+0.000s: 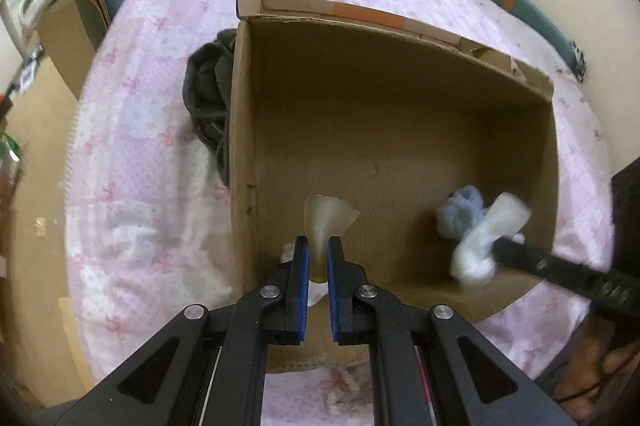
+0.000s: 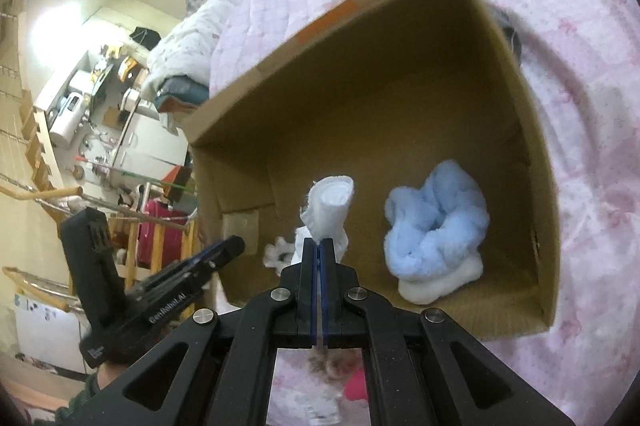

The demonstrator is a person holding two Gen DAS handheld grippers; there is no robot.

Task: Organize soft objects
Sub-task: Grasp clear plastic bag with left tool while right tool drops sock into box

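A pink bow-print quilt [image 1: 132, 154] covers the bed, carrying an open cardboard box [image 1: 392, 114]. The right gripper [image 2: 319, 246] pinches a rolled white sock [image 2: 329, 210] over the box; a fluffy blue sock [image 2: 436, 226] lies near the box's right wall. The left gripper [image 1: 318, 246] is slightly spread around a translucent tape flap [image 1: 328, 216]. A dark garment [image 1: 208, 98] is half hidden behind the box.

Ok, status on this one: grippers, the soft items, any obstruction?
Right gripper shut on white sock over cardboard box. Left gripper slightly open, empty. Blue fluffy item already inside. Nothing blocking.
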